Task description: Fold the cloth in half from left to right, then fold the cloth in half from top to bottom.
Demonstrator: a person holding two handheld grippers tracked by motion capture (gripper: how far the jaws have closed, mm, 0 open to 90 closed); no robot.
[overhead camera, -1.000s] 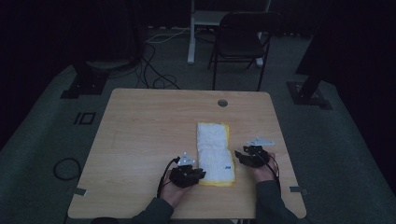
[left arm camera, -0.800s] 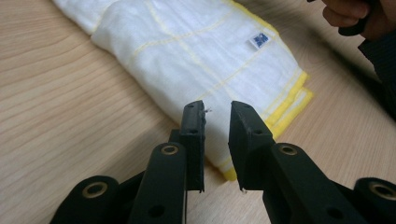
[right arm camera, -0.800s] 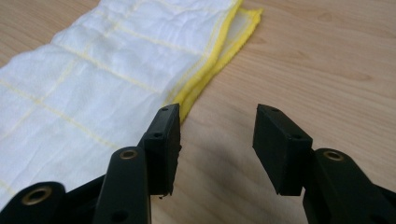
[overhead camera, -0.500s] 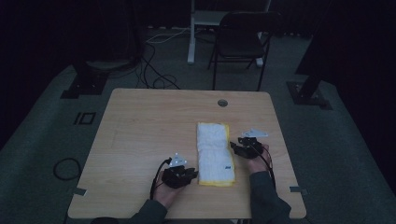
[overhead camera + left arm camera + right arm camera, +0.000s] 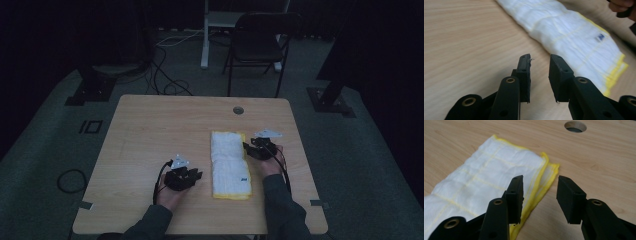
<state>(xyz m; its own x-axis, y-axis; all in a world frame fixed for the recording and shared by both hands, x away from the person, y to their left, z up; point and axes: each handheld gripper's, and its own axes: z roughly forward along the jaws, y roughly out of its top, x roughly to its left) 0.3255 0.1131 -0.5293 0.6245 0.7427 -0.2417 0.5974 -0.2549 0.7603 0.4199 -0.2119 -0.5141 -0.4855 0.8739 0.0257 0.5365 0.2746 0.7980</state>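
The folded towel lay flat on the desk between both grippers, left gripper and right gripper fingers parted and empty; each should probably pinch one yellow-edged corner squarely.

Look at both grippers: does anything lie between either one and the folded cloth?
Nothing visible does. Bare table separates the left gripper from the cloth; the right gripper hangs open at the cloth's yellow edge.

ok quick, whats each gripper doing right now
Left gripper: open, empty, beside the folded cloth.
Right gripper: open, empty, at the cloth's yellow edge.
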